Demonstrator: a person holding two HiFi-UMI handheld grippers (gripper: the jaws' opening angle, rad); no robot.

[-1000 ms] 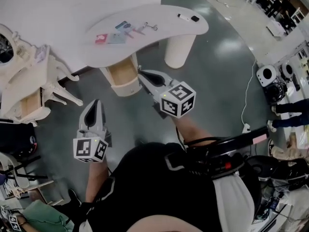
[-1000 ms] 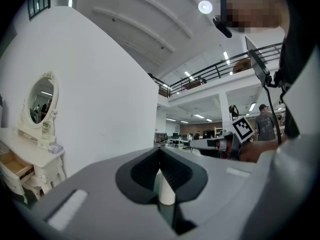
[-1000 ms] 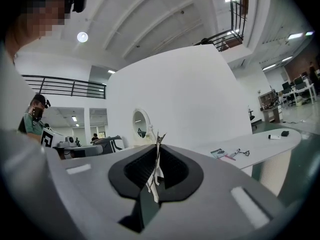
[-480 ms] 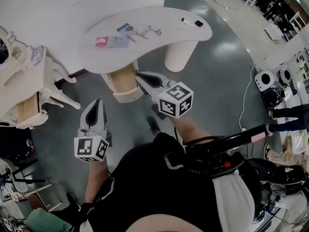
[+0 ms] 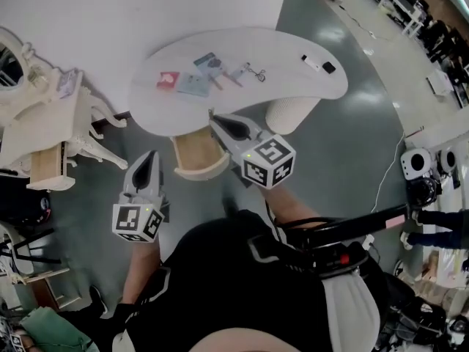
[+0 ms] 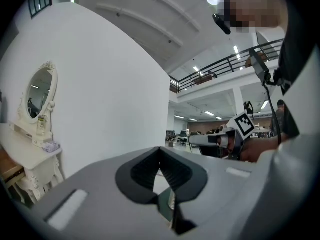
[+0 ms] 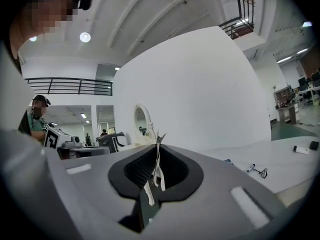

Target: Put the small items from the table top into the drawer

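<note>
We read no words, numbers or brands. The cards (image 5: pixel 195 85) on the surface (image 5: pixel 293 53) are too small; the marker cube (image 5: pixel 268 161) shows only squares.

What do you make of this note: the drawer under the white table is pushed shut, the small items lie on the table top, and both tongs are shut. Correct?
No: the drawer is pulled out, its wooden inside showing in the head view. The rest holds: the small items lie on the white table, and the left tongs and right tongs are shut.
</note>
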